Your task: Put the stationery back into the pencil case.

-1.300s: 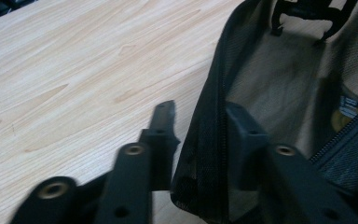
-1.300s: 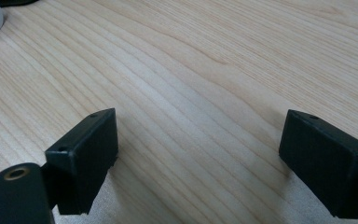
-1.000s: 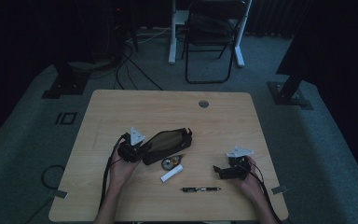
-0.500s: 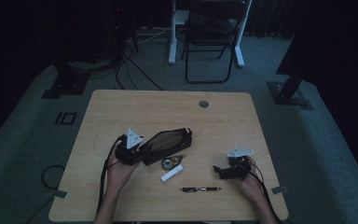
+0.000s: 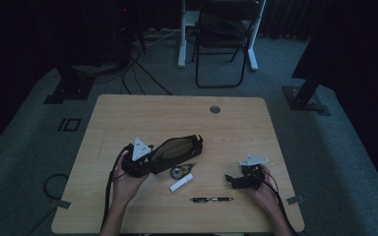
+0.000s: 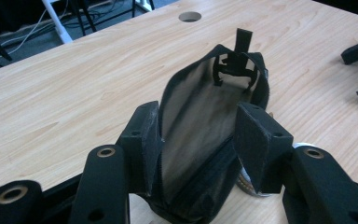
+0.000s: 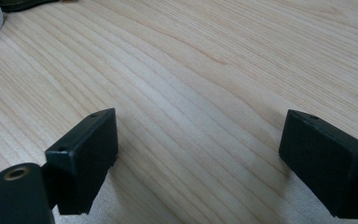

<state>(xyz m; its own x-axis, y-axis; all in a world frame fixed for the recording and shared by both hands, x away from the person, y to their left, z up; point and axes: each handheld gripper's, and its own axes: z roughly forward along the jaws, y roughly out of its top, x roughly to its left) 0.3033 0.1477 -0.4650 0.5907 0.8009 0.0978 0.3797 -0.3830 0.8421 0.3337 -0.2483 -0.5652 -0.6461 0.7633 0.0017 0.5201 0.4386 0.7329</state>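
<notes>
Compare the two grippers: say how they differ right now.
The left gripper is shut on the open black pouch, pinching its near end; the right gripper is open, holding nothing. The left sits beside the pouch; the right rests apart on bare table, near the pen. Both have black jaws and are hand-held.

Wooden table, pouch, pen, eraser

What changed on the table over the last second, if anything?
Hardly anything. The left gripper stays clamped on the near end of the open pouch, perhaps shifting very slightly. The right gripper still rests open on the table, holding nothing. The pen, the small white stick and the round roll lie where they were.
</notes>
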